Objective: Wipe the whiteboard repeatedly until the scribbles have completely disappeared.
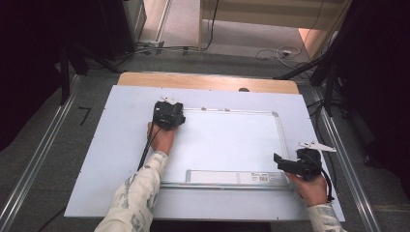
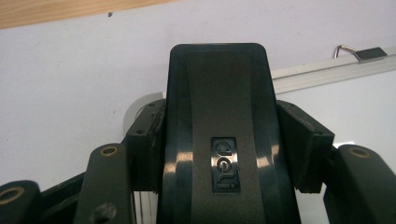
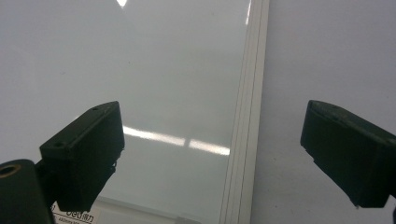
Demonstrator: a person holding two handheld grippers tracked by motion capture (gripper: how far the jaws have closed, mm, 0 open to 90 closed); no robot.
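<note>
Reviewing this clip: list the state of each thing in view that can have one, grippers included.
Left gripper: shut on the eraser, at the whiteboard's far left corner.
Eraser: black, clamped between the pads, over the board's corner.
Right gripper: open, nothing between its jaws, at the board's right edge.
Whiteboard: lying flat on the table, surface looks clean.
Hanging hook: on the board's top frame, lying flat.

1. The whiteboard is glossy and smooth, framed in pale metal.
2. The eraser looks like dark plastic (faintly shiny, with an embossed logo).
3. The table edge is matt wood.
</note>
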